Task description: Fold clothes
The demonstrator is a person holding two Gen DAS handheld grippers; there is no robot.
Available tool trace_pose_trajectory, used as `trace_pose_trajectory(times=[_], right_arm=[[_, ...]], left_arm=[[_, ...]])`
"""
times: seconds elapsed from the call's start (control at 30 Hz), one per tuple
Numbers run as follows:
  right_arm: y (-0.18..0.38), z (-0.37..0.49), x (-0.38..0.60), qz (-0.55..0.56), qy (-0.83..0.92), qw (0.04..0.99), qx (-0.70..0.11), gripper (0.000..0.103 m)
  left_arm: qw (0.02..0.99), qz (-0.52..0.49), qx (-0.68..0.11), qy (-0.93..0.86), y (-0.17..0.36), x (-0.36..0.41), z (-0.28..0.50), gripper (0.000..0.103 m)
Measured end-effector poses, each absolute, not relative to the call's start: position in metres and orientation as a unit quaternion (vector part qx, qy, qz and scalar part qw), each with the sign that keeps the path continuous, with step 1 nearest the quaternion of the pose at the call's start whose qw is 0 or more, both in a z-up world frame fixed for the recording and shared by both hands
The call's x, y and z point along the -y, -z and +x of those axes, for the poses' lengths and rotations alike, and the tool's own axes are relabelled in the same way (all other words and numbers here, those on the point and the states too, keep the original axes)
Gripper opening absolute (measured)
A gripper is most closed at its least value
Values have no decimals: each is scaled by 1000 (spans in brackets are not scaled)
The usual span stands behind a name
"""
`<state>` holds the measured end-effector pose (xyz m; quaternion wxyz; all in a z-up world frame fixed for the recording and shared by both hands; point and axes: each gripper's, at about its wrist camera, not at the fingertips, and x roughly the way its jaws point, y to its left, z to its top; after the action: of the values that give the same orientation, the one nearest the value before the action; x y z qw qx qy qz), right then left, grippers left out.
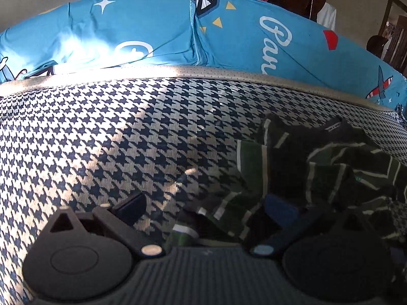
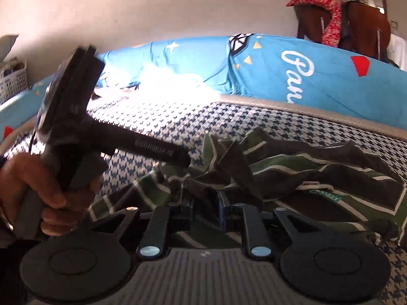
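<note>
A dark green shirt with white stripes lies crumpled on the houndstooth mattress, right of centre in the left wrist view. My left gripper is open wide, and one striped edge of the shirt lies between its fingers. In the right wrist view the shirt spreads ahead and to the right. My right gripper is shut on a bunched fold of it. A hand holds the left gripper at the left, its tip over the shirt's left edge.
A blue printed sheet is banked up along the far side of the mattress. Behind it stands a brown chair with a red cloth draped on it. A white basket sits at the far left.
</note>
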<state>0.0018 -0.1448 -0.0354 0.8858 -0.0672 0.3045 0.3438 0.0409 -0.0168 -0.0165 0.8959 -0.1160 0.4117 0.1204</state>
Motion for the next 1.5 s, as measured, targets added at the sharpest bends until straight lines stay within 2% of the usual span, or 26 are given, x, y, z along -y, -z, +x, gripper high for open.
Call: trace_pose_trajectory(times=[0.1,0.33,0.5,0.57,0.83,1.23,1.3,1.33,1.37,1.5], right_arm=[[24,6,151,-55,-321,901,-287,22],[13,13,156,-45,-282,921,-264,40],[6,23,171,2,-277,923,-268,41],[6,28,177,24,-267,924,-273,46],[36,57,174,55,-182,916,-354,47],[69,66,153,68,-191,888,-412,52],[68,63,150,59,-193,889,-411,45],[66,61,148,51,-197,890,-409,31],[63,58,146,42,-199,891,-406,24],[53,44,138,8,-213,900,-381,14]], left_arm=[[892,-109,-419,-130,21,19,43,103],[890,-119,-422,-126,21,15,44,103],[887,-113,-430,-122,23,16,45,103],[885,-110,-436,-118,25,18,47,103],[871,-48,-479,-101,41,37,61,103],[885,-92,-441,-114,25,15,60,103],[885,-100,-439,-119,23,11,61,103],[885,-104,-438,-120,22,10,61,103],[885,-109,-437,-121,22,8,61,103],[885,-120,-432,-128,20,3,59,103]])
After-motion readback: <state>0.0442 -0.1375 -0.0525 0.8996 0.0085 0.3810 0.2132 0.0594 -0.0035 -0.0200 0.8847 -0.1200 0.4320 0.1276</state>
